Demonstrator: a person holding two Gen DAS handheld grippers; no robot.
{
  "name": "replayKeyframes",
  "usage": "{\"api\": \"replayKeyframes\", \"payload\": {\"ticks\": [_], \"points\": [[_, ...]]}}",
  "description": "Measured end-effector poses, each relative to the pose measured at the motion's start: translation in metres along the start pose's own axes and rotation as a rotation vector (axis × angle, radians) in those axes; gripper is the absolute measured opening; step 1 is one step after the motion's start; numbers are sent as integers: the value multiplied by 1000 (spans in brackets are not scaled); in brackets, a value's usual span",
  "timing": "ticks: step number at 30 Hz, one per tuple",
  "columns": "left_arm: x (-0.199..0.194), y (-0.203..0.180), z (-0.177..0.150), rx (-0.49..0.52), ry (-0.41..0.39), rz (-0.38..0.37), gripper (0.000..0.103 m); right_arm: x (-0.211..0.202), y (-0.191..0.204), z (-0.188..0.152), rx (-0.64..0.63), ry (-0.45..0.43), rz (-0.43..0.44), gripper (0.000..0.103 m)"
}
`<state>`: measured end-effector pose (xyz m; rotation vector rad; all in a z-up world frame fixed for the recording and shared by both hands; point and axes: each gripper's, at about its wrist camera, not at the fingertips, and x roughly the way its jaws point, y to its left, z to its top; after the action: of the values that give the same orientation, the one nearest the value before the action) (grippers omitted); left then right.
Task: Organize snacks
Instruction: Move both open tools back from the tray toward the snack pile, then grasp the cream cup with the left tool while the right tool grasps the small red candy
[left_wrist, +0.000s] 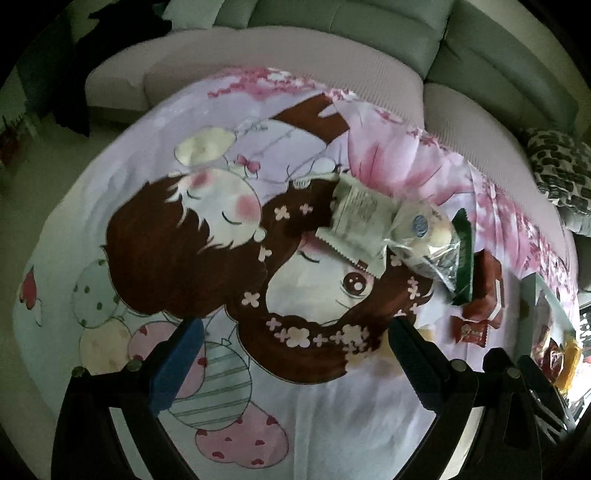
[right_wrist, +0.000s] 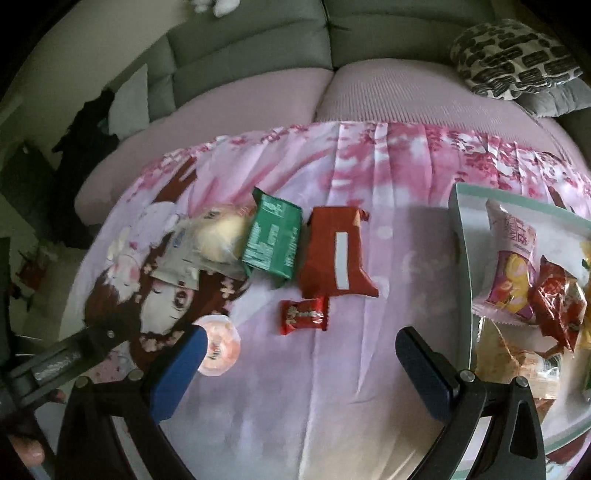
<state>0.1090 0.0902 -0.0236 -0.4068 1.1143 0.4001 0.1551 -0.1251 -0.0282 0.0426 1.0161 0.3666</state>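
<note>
Loose snacks lie on a cartoon-print cloth. In the right wrist view: a green packet (right_wrist: 271, 242), a red-brown packet (right_wrist: 338, 254), a small red candy (right_wrist: 303, 315), a bread bun in clear wrap (right_wrist: 221, 238) and a small pink jelly cup (right_wrist: 219, 341). A pale tray (right_wrist: 461, 236) at the right holds several snack bags. My right gripper (right_wrist: 295, 363) hovers open just short of the red candy, with nothing between its fingers. My left gripper (left_wrist: 295, 354) is open over bare cloth; a white packet (left_wrist: 354, 221), the bun (left_wrist: 424, 232) and the red-brown packet (left_wrist: 485, 288) lie beyond it.
A sofa with a pink cover (right_wrist: 332, 96) and grey-green back cushions runs behind the cloth. A black-and-white patterned pillow (right_wrist: 513, 59) sits at the far right. The left gripper's body (right_wrist: 59, 358) shows at the lower left of the right wrist view, with fingers of a hand beneath it.
</note>
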Motion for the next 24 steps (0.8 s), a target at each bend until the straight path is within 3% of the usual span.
{"api": "replayKeyframes", "payload": {"ticks": [6, 13, 20, 22, 24], "points": [[10, -8, -3, 11, 38, -51, 100, 16, -9, 0, 8, 26, -28, 102], [9, -17, -3, 16, 65, -153, 100, 27, -17, -3, 25, 55, -24, 76], [11, -40, -5, 86, 74, -192, 99, 28, -21, -4, 32, 48, -20, 67], [17, -45, -7, 93, 93, -209, 95, 29, -20, -4, 24, 50, -22, 60], [26, -49, -8, 93, 126, -223, 81, 29, -20, -4, 18, 51, -19, 59]]}}
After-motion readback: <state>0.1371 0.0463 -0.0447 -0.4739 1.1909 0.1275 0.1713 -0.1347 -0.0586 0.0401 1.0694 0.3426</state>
